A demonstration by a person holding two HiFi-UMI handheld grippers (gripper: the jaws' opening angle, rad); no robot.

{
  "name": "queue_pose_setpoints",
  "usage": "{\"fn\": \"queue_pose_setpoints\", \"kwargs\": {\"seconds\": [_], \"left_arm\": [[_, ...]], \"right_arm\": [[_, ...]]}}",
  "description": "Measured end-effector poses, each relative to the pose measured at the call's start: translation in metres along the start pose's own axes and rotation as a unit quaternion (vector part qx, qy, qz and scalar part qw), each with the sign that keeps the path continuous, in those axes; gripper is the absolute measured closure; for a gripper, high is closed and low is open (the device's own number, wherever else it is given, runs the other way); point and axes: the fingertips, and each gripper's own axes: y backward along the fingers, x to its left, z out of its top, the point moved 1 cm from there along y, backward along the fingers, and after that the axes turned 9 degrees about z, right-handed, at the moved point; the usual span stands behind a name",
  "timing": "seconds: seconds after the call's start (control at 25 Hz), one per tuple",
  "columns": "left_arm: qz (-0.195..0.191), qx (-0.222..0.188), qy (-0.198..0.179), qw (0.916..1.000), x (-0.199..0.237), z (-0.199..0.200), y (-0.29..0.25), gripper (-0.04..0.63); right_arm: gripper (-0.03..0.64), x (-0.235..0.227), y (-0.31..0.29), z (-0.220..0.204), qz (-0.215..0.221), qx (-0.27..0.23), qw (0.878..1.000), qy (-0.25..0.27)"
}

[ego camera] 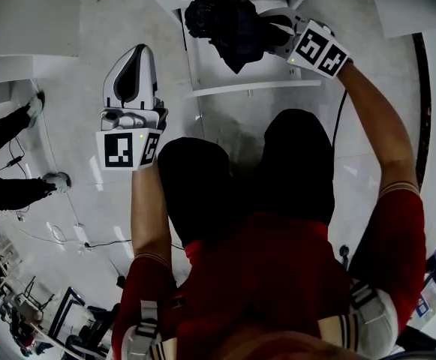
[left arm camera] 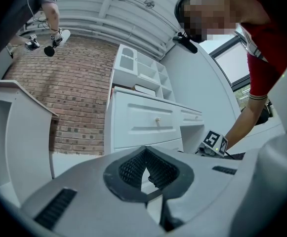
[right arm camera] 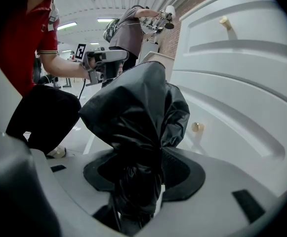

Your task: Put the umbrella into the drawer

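Observation:
A folded black umbrella (ego camera: 229, 25) in crumpled fabric hangs from my right gripper (ego camera: 278, 37), which is shut on it. It hovers over a pulled-out white drawer (ego camera: 255, 87) at the top of the head view. In the right gripper view the umbrella (right arm camera: 138, 112) fills the space between the jaws of the right gripper (right arm camera: 138, 181), beside white drawer fronts (right arm camera: 242, 98) with small knobs. My left gripper (ego camera: 142, 51) is held out to the left of the drawer, shut, with nothing in it. Its jaws (left arm camera: 145, 154) face the white cabinet (left arm camera: 143, 117).
The person crouches in front of the cabinet, black-trousered knees (ego camera: 195, 171) close to the drawer. Another person's shoes (ego camera: 56, 180) and cables lie on the floor at the left. A white shelf unit (left arm camera: 20, 117) stands left of the cabinet, with a brick wall (left arm camera: 79, 83) behind.

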Motion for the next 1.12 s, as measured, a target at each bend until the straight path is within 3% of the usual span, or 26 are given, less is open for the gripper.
{"fn": "queue_pose_setpoints", "kwargs": {"seconds": [0.52, 1.12], "left_arm": [[0.008, 0.003, -0.015, 0.9999, 0.005, -0.040, 0.016, 0.589], [0.001, 0.021, -0.015, 0.9997, 0.012, -0.071, 0.029, 0.589]], "right_arm": [[0.399, -0.001, -0.062, -0.060, 0.038, 0.076, 0.995, 0.042], [0.400, 0.012, -0.134, -0.113, 0.091, 0.173, 0.977, 0.080]]}}
